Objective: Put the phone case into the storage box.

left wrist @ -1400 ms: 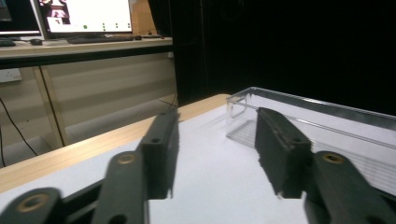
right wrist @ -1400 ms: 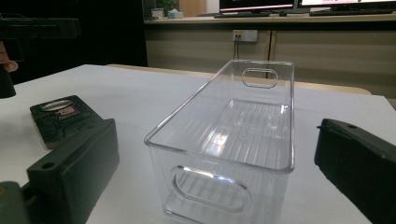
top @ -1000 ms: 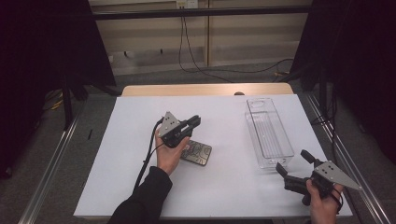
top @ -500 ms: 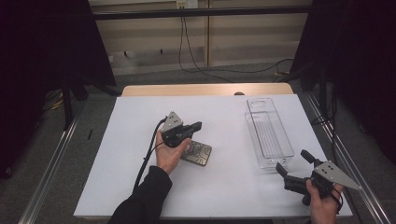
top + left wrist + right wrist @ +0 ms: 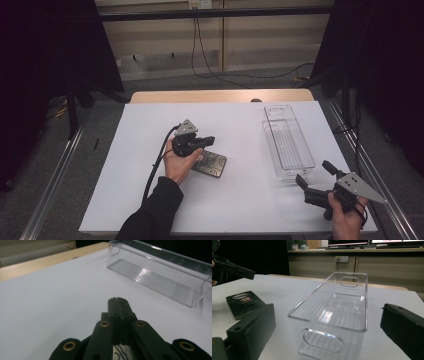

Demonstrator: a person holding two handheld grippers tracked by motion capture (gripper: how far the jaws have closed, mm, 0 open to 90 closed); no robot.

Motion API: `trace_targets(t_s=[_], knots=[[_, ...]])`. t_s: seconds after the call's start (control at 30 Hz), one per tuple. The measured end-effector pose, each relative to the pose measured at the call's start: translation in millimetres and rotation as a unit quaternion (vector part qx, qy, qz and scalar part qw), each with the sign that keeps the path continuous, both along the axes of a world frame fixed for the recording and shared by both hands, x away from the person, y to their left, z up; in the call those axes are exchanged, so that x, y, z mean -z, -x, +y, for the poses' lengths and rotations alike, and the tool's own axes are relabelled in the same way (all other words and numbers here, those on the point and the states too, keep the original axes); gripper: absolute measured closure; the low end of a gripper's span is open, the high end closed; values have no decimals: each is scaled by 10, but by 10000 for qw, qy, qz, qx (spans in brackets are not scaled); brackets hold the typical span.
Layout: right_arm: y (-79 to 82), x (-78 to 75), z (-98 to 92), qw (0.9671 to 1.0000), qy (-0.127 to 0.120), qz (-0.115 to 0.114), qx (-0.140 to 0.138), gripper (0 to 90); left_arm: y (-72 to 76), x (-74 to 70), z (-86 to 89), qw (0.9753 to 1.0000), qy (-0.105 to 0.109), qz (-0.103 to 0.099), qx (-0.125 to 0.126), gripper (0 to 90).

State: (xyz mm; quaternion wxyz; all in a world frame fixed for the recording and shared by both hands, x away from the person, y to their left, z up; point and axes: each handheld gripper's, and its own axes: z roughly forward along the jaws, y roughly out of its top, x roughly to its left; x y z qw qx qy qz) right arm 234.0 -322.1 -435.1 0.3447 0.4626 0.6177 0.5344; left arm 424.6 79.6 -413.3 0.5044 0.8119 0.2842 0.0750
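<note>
Phone case lies flat on the white table, mid-left, just under the left gripper; that gripper's jaws are pressed together, holding nothing, raised above the case. Right gripper sits near the table's front right with jaws spread wide, facing the clear bin; bin well apart from the case.
</note>
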Motion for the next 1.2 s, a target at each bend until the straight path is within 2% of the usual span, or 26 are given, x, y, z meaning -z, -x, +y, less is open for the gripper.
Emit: trace_targets(t_s=[0.07, 0.2, 0.27, 0.37, 0.5, 0.63, 0.73, 0.77, 0.9, 1.0, 1.1, 1.2], knots=[[-1, 1, 0, 10000, 7, -1, 2, 0, -15, 1, -6, 9998, -171, 49, -16, 900], [-2, 1, 1, 10000, 4, 0, 0, 0, -49, 20, -47, 9991, -334, 245, -33, 900], [-1, 1, 1, 10000, 4, 0, 0, 0, -73, 41, -89, 9978, -510, 405, -113, 900], [0, 0, 1, 10000, 2, -1, -2, 0, -102, 70, -145, 9962, -659, 554, -155, 900], [-1, 1, -1, 10000, 1, 3, 5, 0, -146, 125, -235, 9926, -920, 795, -51, 900], [0, 1, 0, 10000, 2, 6, 3, 0, -196, 190, -297, 9897, -1056, 962, -113, 900], [-3, 5, 0, 10000, 16, 29, -14, 0, -242, 219, -319, 9857, -1253, 1116, -150, 900], [-5, 7, 4, 10000, 10, 35, -19, 0, -260, 232, -312, 9857, -1194, 1182, -137, 900], [-6, 6, 7, 10000, 12, 33, -33, 0, -282, 269, -326, 9831, -1353, 1224, -162, 900], [-3, 4, 7, 10000, 9, 26, -27, 0, -289, 307, -349, 9825, -1365, 1241, -245, 900], [-5, 5, 12, 10000, 24, 32, -38, 0, -308, 332, -362, 9818, -1356, 1313, -211, 900], [-4, 5, 8, 10000, 16, 30, -30, 0, -309, 337, -401, 9815, -1390, 1304, -159, 900]])
